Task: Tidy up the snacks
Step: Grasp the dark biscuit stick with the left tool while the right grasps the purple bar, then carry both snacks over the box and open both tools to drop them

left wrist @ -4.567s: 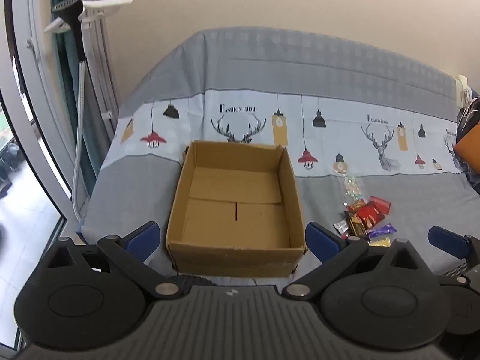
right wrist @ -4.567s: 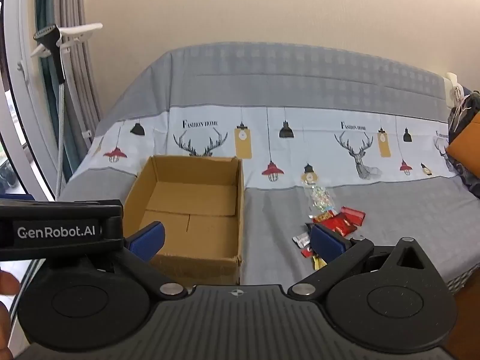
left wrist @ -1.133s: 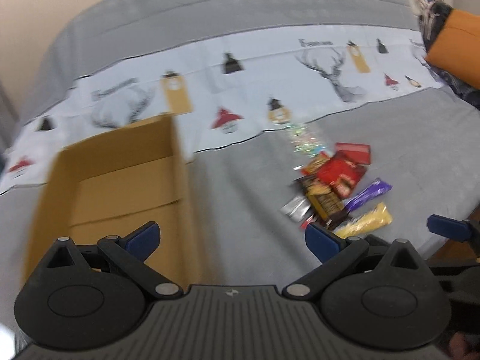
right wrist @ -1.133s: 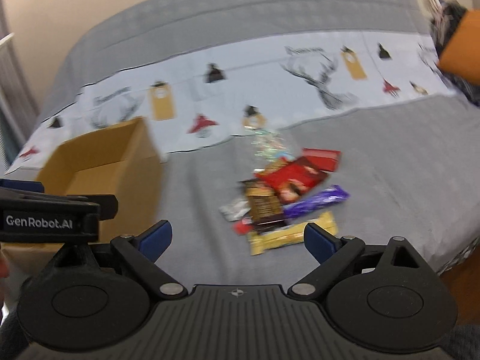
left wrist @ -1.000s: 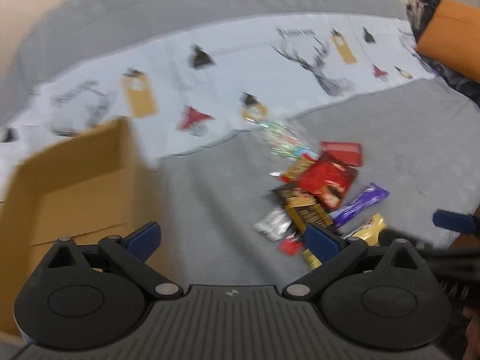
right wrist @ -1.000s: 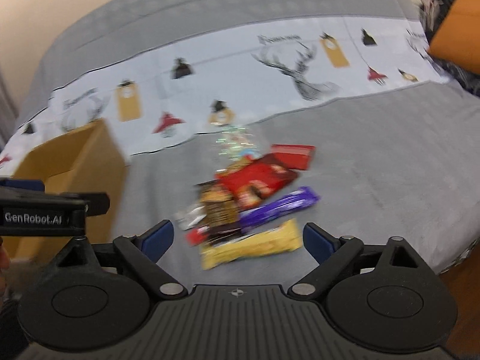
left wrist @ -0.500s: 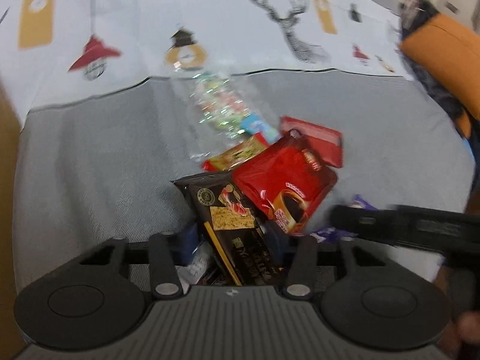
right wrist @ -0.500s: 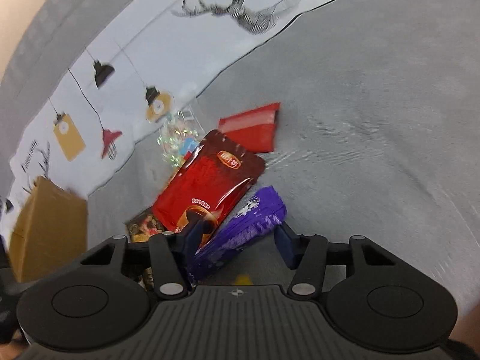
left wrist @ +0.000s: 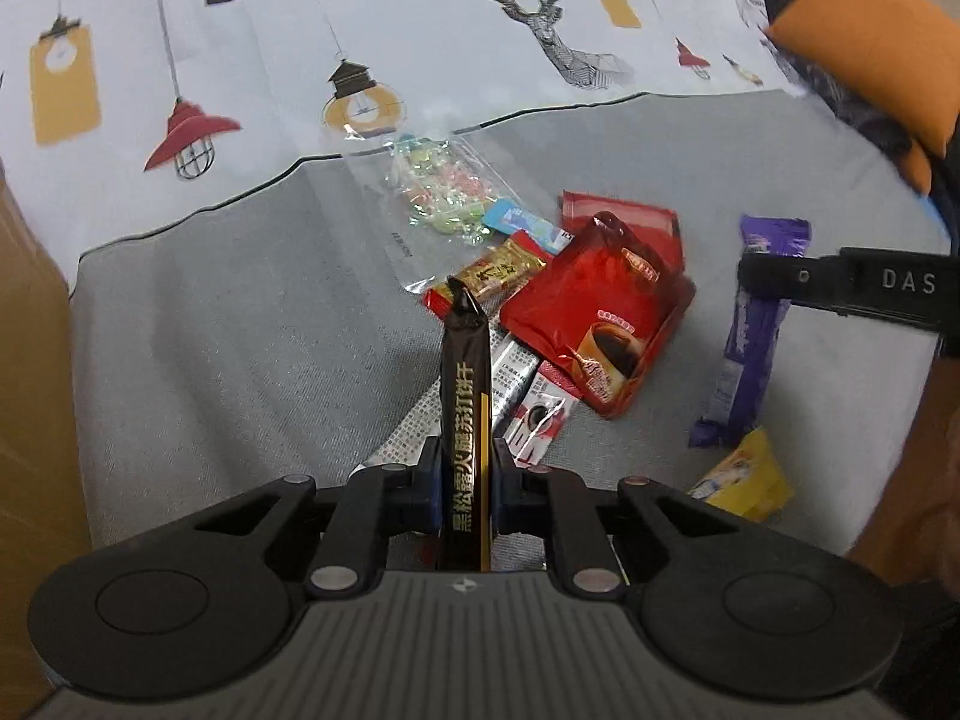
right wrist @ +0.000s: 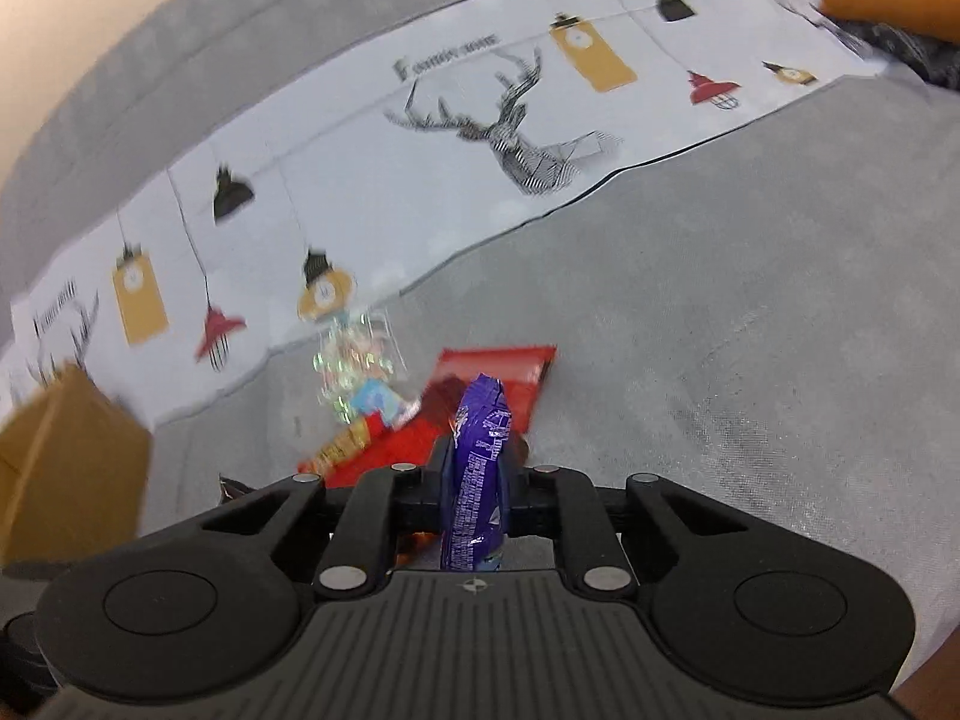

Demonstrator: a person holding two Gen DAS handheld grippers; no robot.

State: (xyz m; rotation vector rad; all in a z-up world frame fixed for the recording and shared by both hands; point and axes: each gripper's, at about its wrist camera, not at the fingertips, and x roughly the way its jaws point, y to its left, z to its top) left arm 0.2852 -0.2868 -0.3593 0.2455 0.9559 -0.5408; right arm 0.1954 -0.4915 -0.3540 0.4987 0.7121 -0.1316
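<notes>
A long black foil cracker packet (left wrist: 465,414) with gold lettering stands on edge between the blue pads of the left gripper (left wrist: 465,474), whose jaws are closing onto its flat sides; its crimped far end sticks up above the pile. The right gripper (right wrist: 474,483) is likewise closing, with a glossy purple plastic bar wrapper (right wrist: 477,468) pinched upright between its pads; from the left wrist view that same wrapper (left wrist: 750,324) hangs down from the right gripper's black arm, its lower end near the bedcover.

The remaining snacks lie in a loose heap on the grey woven bedcover (left wrist: 240,330). Just beside the black packet is a shiny red coffee pouch (left wrist: 600,312), puffed and creased, overlapping a flat red rectangular packet (left wrist: 624,213) behind it. A small gold-and-red sweet wrapper (left wrist: 498,273) lies touching the black packet's tip, and a little light-blue sachet (left wrist: 522,222) sits beyond it. A clear crinkled cellophane bag of pastel candies (left wrist: 438,192) lies farthest away, at the edge of the white printed band with deer and lantern drawings (left wrist: 540,54). Under the black packet lie a silver printed sachet (left wrist: 510,372) and a small red-and-white sachet (left wrist: 540,414). A yellow foil wrapper (left wrist: 750,477) lies apart, near the purple wrapper's lower end.

A brown corrugated cardboard box (left wrist: 30,360) stands at the left edge, well apart from the heap. An orange cushion (left wrist: 870,66) lies at the far right.
</notes>
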